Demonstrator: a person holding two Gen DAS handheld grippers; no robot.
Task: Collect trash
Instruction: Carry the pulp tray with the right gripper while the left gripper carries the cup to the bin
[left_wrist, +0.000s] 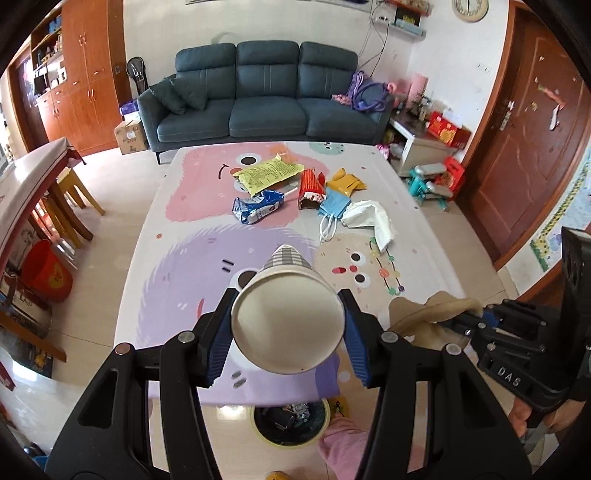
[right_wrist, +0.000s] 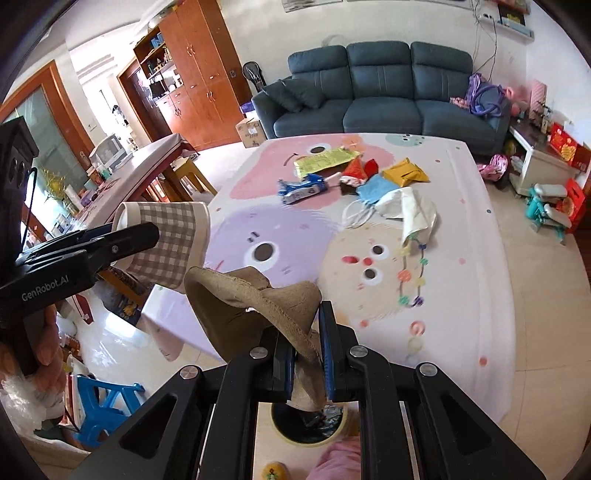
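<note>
The left claw (left_wrist: 288, 328) is clamped on a checked paper cup (left_wrist: 288, 317), and the right claw (right_wrist: 306, 354) pinches a brown burlap scrap (right_wrist: 251, 306); both are held over the bench's (right_wrist: 461, 295) near edge, above the bin (right_wrist: 310, 428) on the floor.

The paper cup (right_wrist: 166, 236) wears a grey-and-white gingham check with a plain cream rim and cream inside. The crumpled cloth (right_wrist: 255, 306) is dull khaki brown, coarse-woven. Both tongs are black with blue ribbed pads (left_wrist: 218, 345). The counter (right_wrist: 461, 295) cover is pale, printed with big cartoon blobs in pink, lilac and peach, dotted with eyes. On it lie a yellow-green packet (left_wrist: 267, 175), a blue-and-white wrapper (left_wrist: 256, 206), a red wrapper (left_wrist: 310, 186), a mustard-yellow pouch (left_wrist: 345, 181), a light blue bag (left_wrist: 334, 205) with white handles, and a white cloth (left_wrist: 369, 218). The sofa (left_wrist: 266, 92) is dark teal. The bin (left_wrist: 290, 422) has a yellow rim.
</note>
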